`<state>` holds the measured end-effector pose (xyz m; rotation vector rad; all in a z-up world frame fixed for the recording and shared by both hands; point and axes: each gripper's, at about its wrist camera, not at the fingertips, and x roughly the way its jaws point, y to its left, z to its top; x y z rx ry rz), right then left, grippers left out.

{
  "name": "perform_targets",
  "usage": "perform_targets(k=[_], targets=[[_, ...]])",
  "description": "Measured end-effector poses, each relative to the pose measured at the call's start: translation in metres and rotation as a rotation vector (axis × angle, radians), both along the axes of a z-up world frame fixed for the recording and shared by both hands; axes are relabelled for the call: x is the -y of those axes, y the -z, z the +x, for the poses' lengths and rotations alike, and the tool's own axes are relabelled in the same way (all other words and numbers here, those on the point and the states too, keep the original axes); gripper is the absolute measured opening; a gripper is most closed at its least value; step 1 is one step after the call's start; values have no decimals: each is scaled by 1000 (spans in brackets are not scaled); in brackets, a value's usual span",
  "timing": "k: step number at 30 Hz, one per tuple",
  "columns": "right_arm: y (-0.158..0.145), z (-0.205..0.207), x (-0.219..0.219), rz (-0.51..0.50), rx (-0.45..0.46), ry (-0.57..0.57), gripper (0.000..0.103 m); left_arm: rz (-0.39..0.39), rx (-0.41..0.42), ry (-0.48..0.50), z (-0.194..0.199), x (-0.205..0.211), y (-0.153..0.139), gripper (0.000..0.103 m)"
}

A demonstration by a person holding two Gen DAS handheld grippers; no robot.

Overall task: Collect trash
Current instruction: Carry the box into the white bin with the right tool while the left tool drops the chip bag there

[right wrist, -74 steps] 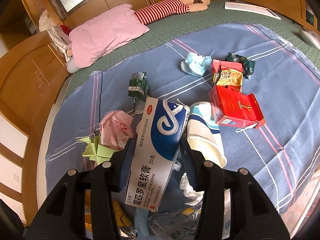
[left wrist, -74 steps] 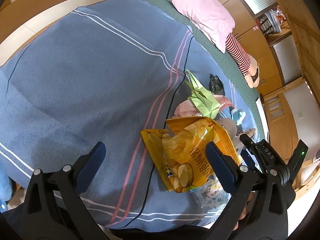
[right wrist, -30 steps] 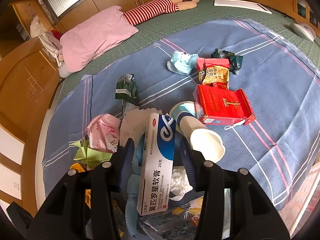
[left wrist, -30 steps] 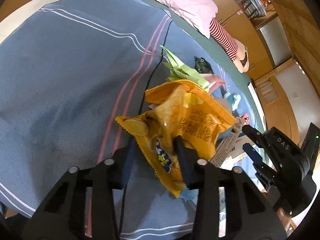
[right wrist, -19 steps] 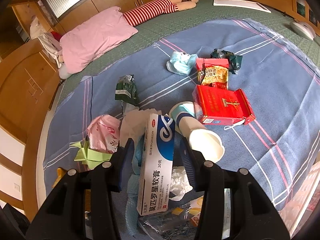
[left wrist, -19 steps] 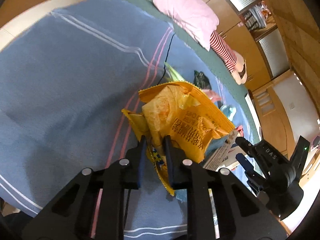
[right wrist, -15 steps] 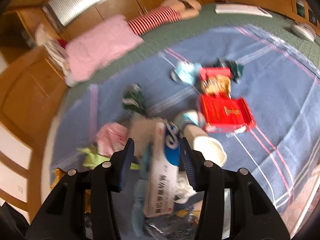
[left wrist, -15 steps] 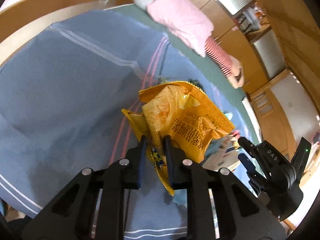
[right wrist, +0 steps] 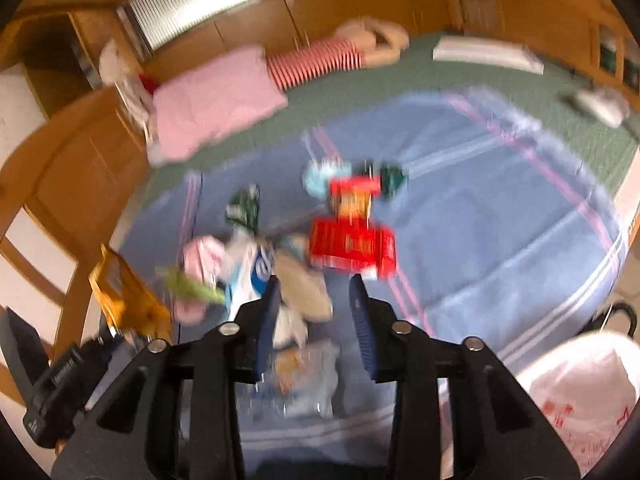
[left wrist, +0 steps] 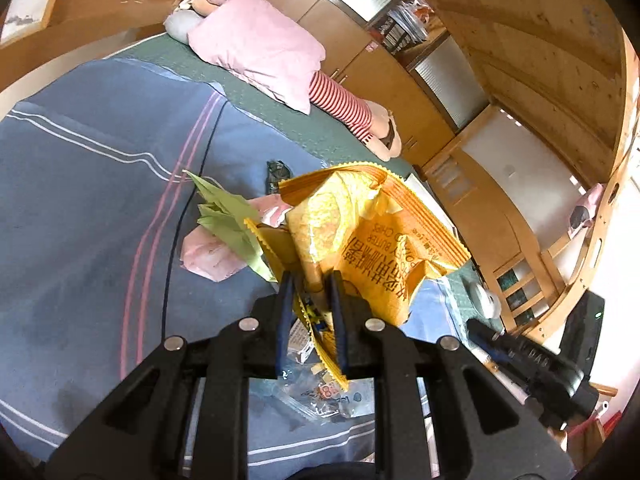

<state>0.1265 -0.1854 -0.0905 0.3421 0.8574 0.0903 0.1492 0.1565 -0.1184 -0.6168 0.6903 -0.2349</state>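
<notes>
The left hand-held gripper (left wrist: 310, 280) pinches the yellow chip bag (left wrist: 372, 232), held clear above the bed (left wrist: 80, 200). The white trash bag (right wrist: 580, 384) sits low at near right (beside the right hand-held gripper (right wrist: 314, 300), its jaws opening and empty), so the right hand is nearer.

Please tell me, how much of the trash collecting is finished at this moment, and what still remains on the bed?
Nothing visibly finished. The left claw is shut on the yellow chip bag, held above the blue blanket. The right claw is opening with nothing between its pads. Left to collect: the red box, pink wrapper, green folded paper and more. A white plastic bag sits nearby; its contents cannot be seen.
</notes>
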Motion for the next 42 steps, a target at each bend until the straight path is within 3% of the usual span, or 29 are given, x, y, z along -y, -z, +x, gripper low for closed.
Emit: perform_targets(k=[1,3,9,12,13,15,16,20,25,28,31,33,36,39,41,42], targets=[[10,5,-4,40,-51,-17,63,7,-5,-23,-1,-3,0,19],[23,15,-17,87,-117,-55,71,29,-27,-72,-3,-10,1,19],[79,64,-85,152,-265,-128,71,11,-69,-122,-2,-30,9,19],[90,84,-106,99,-269,-106,71,22,-76,-121,-2,-31,10,19],[93,89,-111,62,-259,-100,64,17,-75,-119,-2,-32,10,19],[98,94,-120,2,-267,-120,38,12,-68,-115,-2,-32,8,19],[98,93,-120,0,-265,-131,38,10,-65,-113,0,-32,8,19],[71,76,-103,67,-133,-110,38,-20,-40,-86,-2,-30,6,19],[21,41,-73,109,-38,-164,38,-62,-2,-36,-4,-24,1,19],[-16,4,-32,8,25,-144,38,-106,22,38,-5,-8,-4,19],[-28,-29,11,-119,9,-79,38,-139,48,153,-7,25,-12,19],[-22,-56,51,-232,-75,3,38,-135,75,244,-12,56,-20,19],[7,-82,98,-261,-277,82,39,-152,95,356,-20,93,-25,19],[51,-107,145,-138,-542,169,45,-156,68,477,-29,137,-21,19],[64,-121,170,3,-588,249,51,-139,43,547,-37,165,-15,19],[64,-128,183,69,-565,308,53,-135,25,588,-42,180,-11,19]])
